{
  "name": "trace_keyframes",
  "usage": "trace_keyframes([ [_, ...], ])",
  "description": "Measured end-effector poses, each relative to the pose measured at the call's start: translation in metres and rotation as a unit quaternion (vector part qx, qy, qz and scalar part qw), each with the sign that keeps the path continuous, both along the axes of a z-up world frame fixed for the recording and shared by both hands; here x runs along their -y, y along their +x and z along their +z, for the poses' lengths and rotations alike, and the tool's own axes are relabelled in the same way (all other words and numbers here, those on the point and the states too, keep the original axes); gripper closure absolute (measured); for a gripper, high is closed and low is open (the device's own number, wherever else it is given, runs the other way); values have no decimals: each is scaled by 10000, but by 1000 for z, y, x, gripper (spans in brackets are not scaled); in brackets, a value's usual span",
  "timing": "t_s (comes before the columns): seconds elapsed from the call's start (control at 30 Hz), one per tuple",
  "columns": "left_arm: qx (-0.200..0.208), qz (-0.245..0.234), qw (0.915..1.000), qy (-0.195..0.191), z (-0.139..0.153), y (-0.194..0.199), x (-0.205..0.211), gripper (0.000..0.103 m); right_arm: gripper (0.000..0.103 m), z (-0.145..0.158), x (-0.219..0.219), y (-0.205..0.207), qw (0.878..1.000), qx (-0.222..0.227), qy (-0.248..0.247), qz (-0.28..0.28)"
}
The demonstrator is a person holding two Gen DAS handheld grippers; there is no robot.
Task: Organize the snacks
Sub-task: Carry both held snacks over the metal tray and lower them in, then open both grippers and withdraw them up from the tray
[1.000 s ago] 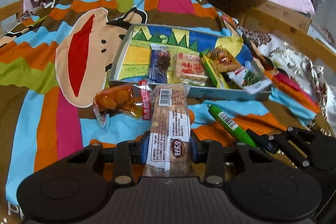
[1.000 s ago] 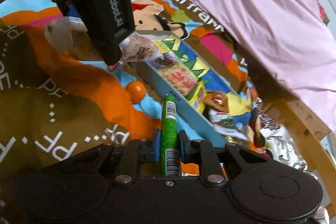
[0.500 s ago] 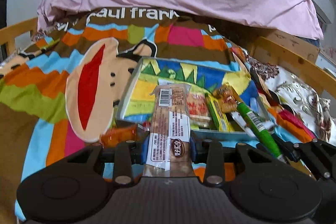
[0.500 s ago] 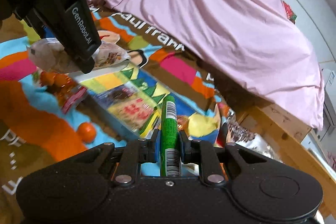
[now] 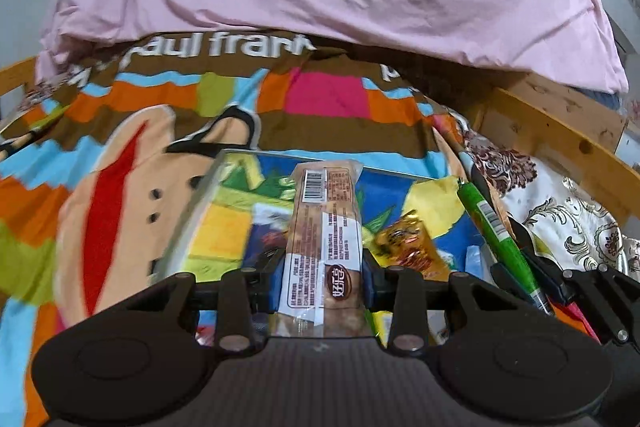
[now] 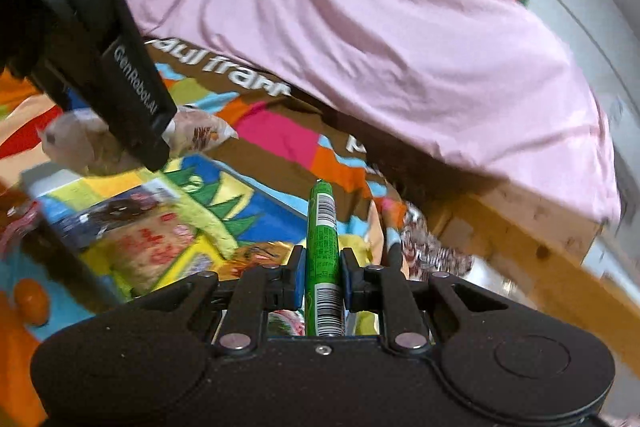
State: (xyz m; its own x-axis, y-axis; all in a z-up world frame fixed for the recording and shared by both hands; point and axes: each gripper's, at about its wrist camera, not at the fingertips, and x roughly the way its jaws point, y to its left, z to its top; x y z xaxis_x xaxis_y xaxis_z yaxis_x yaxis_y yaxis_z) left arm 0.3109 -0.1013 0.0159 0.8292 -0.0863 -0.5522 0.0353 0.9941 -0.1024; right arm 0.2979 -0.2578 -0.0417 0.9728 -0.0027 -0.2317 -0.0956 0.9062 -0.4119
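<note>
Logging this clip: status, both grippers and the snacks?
Left gripper shut on brown snack bar. Right gripper shut on green stick. Both above the tray; packets already inside, nothing blocking.

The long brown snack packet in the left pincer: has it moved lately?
Yes. The long brown snack packet went forward from the bedspread to over the colourful cardboard tray, clamped in the left gripper.

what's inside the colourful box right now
In the box lie a gold-and-red packet, a red-printed packet and a dark packet. The bar packet held in the left gripper covers the middle.
</note>
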Motion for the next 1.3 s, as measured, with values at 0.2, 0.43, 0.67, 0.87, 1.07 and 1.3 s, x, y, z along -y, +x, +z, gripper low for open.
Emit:
trace_keyframes([
  [0.2,-65,-353,9990,273,-8,41,40,63,84,-15,17,33,9983,-299,484,-108],
  [0.43,-424,-503,9971,375,-34,75,67,63,84,-28,24,51,9939,-769,776,-149],
  [0.67,-741,-398,9955,436,-52,86,71,63,84,-33,30,59,9882,-1057,1074,-293],
  [0.87,-797,-350,9950,499,-55,90,72,63,83,-35,35,63,9847,-1196,1207,-375],
  [1.07,-792,-462,9941,587,-54,89,75,56,80,-35,34,63,9850,-1197,1196,-340],
  [1.3,-595,-478,9960,474,-45,80,69,36,58,-21,44,50,9842,-903,1470,-404],
])
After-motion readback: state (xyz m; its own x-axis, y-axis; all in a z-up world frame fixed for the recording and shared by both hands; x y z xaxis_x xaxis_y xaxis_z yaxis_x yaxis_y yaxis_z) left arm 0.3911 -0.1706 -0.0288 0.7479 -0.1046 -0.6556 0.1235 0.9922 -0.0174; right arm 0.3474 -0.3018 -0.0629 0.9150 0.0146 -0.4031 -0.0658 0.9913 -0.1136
